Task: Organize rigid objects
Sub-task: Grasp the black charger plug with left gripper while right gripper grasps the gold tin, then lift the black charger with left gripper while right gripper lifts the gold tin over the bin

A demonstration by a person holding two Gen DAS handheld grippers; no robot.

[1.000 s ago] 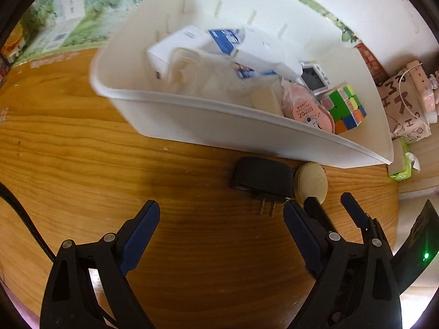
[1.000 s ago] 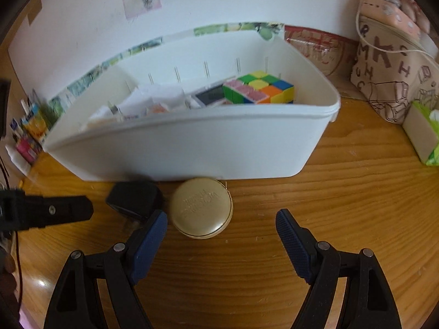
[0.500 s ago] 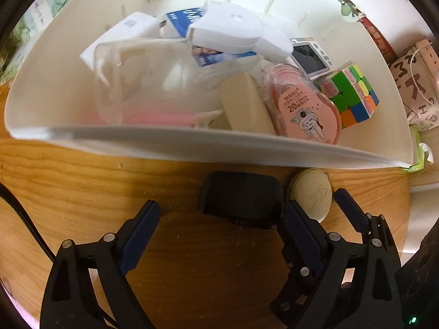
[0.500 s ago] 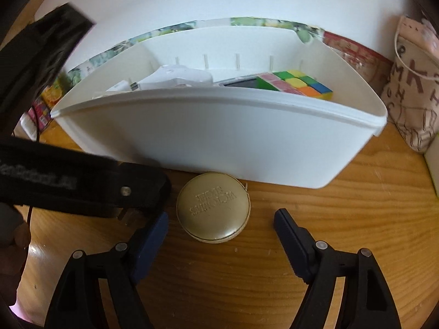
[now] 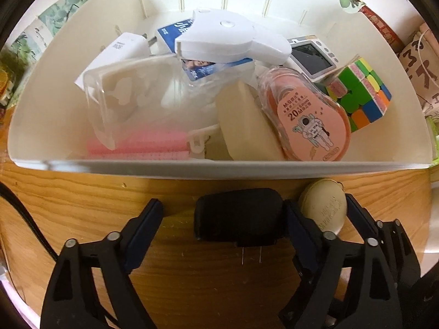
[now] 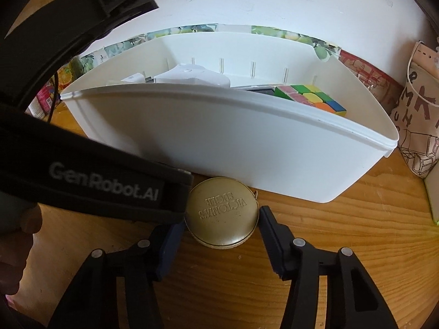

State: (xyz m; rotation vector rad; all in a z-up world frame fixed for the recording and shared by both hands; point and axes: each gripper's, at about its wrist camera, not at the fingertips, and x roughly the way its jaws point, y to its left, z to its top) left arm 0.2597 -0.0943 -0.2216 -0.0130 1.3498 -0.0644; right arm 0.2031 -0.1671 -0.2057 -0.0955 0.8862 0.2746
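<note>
A black plug adapter [image 5: 238, 213] lies on the wooden table just in front of the white bin [image 5: 192, 168]. My left gripper [image 5: 222, 216] is open around it; the right pad touches its side, the left pad stands clear. A round gold tin [image 6: 221, 213] lies beside the adapter, against the bin wall; it also shows in the left wrist view [image 5: 325, 208]. My right gripper [image 6: 219, 226] is open, with both fingers close at the tin's sides. The bin [image 6: 219, 142] holds several items, among them a colour cube [image 5: 359, 96], a pink tape dispenser [image 5: 310, 118] and a white device [image 5: 230, 38].
A printed fabric bag [image 6: 419, 120] stands right of the bin. A white wall rises behind the bin. The left gripper's black body [image 6: 82, 181] fills the left of the right wrist view, close to the tin.
Both grippers moved forward to the bin. The left now straddles the adapter and the right now flanks the tin, its jaws narrower than before.
</note>
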